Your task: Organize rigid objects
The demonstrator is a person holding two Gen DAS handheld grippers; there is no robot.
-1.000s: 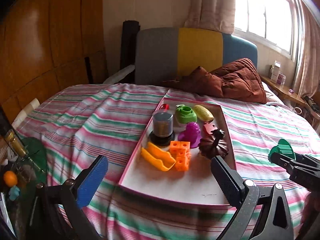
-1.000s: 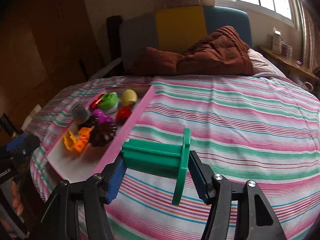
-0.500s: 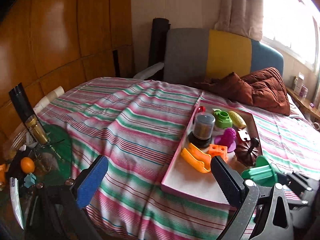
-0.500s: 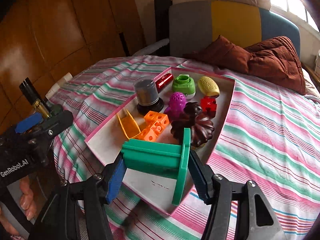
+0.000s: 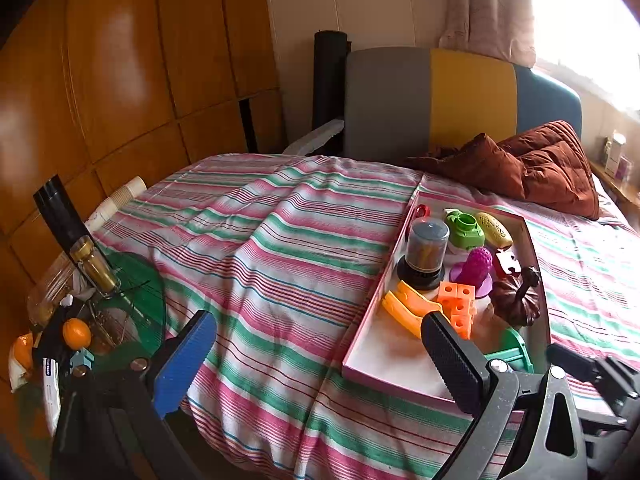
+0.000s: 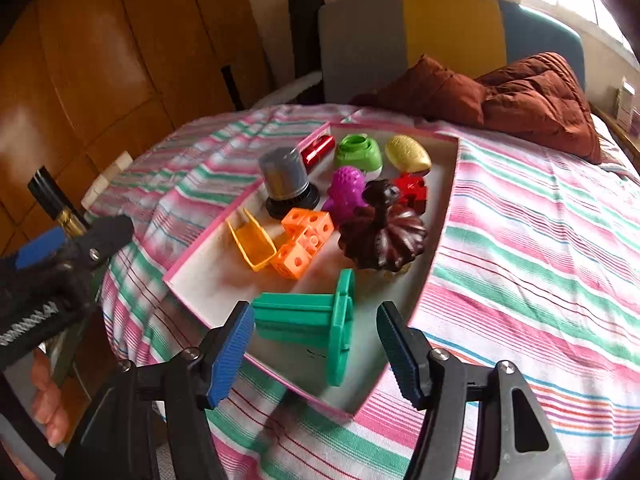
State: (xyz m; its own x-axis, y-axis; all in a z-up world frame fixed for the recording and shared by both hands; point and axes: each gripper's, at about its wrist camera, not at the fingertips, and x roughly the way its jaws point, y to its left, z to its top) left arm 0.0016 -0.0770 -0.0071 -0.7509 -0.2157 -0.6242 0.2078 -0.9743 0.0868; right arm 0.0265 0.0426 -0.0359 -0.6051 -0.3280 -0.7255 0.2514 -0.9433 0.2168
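A green flanged spool lies on its side at the near edge of the pink-rimmed tray, just before the brown pumpkin and orange cubes.

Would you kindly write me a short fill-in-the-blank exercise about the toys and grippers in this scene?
1. The green spool lies in the ____ tray.
2. The right gripper is ____, its jaws apart from the spool.
3. The left gripper holds ____.
4. The orange cubes sit beside the ____ scoop.

Answers: pink; open; nothing; yellow
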